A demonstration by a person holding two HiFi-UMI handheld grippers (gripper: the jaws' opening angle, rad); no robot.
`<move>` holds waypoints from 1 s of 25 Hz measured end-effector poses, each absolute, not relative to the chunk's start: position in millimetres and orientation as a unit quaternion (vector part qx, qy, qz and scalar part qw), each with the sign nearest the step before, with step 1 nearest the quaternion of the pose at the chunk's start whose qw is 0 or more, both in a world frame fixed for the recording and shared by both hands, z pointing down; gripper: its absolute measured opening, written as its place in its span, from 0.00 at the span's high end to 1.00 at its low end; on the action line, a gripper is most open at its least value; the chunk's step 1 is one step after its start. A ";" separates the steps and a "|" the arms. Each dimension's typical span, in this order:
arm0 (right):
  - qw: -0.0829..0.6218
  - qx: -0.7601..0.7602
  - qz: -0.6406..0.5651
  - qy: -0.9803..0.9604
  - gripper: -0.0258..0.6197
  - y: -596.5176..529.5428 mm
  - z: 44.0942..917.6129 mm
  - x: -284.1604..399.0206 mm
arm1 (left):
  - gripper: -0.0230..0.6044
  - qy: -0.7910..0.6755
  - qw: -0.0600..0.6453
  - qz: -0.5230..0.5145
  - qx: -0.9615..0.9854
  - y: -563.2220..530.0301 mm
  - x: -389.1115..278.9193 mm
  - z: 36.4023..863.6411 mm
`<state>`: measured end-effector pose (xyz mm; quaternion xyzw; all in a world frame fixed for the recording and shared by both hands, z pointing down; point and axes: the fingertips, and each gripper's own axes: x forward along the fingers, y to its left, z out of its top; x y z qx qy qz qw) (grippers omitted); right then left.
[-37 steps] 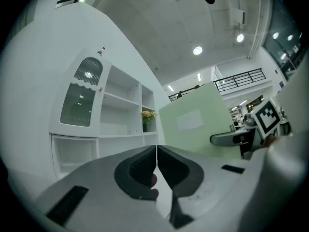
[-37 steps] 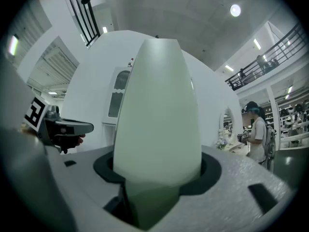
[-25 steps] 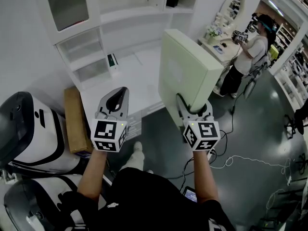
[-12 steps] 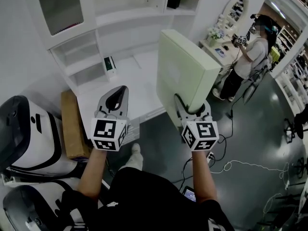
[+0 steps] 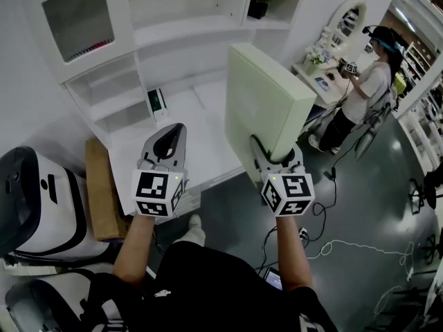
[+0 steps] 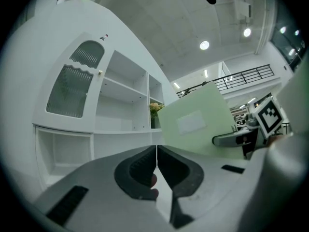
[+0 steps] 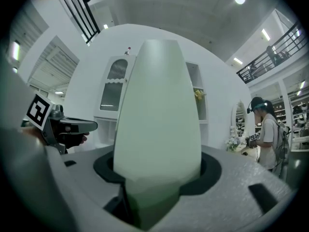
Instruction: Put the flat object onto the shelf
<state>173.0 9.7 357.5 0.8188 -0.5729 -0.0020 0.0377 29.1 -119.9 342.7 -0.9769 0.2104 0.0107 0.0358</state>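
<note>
Green panel (image 5: 266,106) — seemingly upright, right gripper (image 5: 277,155) clamping

Side by side, level: left gripper (image 5: 171,131) fingers (image 6: 136,172) together, right gripper (image 5: 276,155) fingers (image 7: 103,168) apart in a grip

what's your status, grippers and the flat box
Right gripper shut on pale green flat box, held upright. Left gripper shut, empty. Shelf unit ahead, small dark box on its counter.

Showroom: white display shelving (image 5: 173,26), railed mezzanine (image 6: 246,74)
</note>
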 end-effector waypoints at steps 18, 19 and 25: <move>0.053 0.807 -0.001 -0.589 0.54 -124.1 338.4 227.1 | 0.95 0.219 0.024 0.008 -0.975 -240.9 84.6 330.2; 0.054 0.806 -0.002 -0.589 0.54 -130.9 336.4 228.0 | 0.95 0.220 0.024 0.008 -0.975 -247.0 85.4 328.1; 0.053 0.805 -0.002 -0.590 0.54 -171.8 333.8 239.2 | 0.95 0.218 0.021 0.005 -0.976 -285.0 97.2 329.7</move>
